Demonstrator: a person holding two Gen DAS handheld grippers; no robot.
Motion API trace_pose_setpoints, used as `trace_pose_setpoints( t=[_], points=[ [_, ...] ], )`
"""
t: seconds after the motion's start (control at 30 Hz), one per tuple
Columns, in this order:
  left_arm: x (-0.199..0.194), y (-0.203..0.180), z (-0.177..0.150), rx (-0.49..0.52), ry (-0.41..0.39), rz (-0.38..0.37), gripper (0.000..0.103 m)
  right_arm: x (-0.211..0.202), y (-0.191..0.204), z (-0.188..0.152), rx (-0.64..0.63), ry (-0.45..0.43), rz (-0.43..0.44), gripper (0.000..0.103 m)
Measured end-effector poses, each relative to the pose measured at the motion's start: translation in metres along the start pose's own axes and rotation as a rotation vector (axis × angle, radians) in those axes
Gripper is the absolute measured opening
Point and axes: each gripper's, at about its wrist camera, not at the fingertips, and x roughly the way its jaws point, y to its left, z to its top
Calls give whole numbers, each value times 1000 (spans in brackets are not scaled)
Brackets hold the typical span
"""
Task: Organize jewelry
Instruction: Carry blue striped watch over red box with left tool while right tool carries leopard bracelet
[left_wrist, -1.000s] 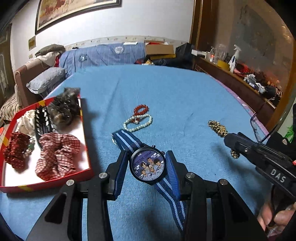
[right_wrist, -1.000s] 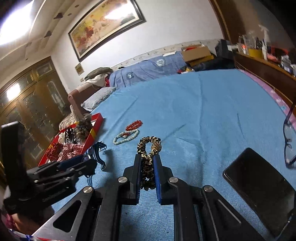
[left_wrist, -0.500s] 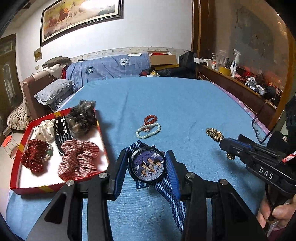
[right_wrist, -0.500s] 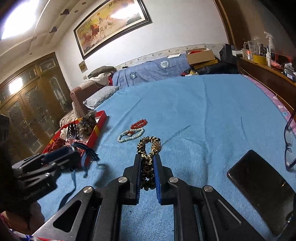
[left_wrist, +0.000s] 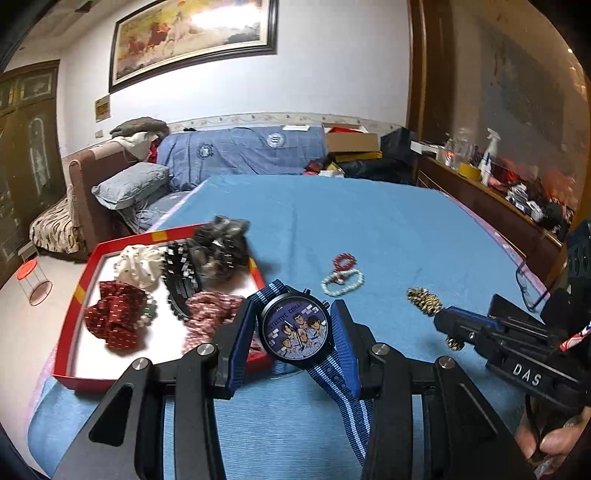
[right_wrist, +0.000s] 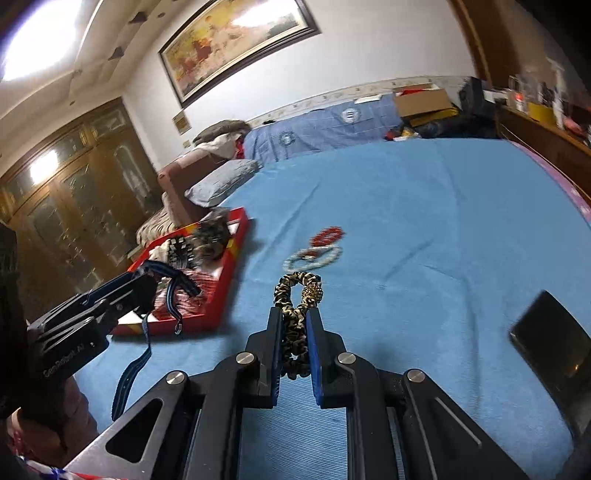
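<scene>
My left gripper (left_wrist: 293, 330) is shut on a cartoon-face watch (left_wrist: 297, 329) with a blue striped strap, held in the air at the right edge of the red tray (left_wrist: 74, 291). In the right wrist view the left gripper (right_wrist: 147, 280) and the dangling watch strap (right_wrist: 147, 343) hang over the tray's (right_wrist: 236, 254) near corner. My right gripper (right_wrist: 294, 317) is shut on a leopard-print scrunchie (right_wrist: 297, 295), lifted above the blue cloth; it also shows in the left wrist view (left_wrist: 424, 301). A white pearl bracelet (left_wrist: 341, 282) and a red bead bracelet (left_wrist: 345, 260) lie on the cloth.
The tray holds red and plaid scrunchies (left_wrist: 114, 317), a white scrunchie (left_wrist: 138, 260), a black comb clip (left_wrist: 181, 273) and a dark furry piece (left_wrist: 221, 245). A black phone (right_wrist: 550, 336) and glasses (left_wrist: 528, 284) lie at the right. A sofa with a pillow (left_wrist: 133, 184) stands left.
Both grippers have risen off the cloth with their loads. The left gripper has carried the watch left, up to the tray's edge; the strap now hangs free.
</scene>
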Motion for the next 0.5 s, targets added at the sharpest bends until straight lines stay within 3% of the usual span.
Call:
trace_pose_setpoints(
  t=[0.5],
  points=[
    [-4,83,7,-127,-40,98,41,62,94,29,-99,75,113,14]
  ],
)
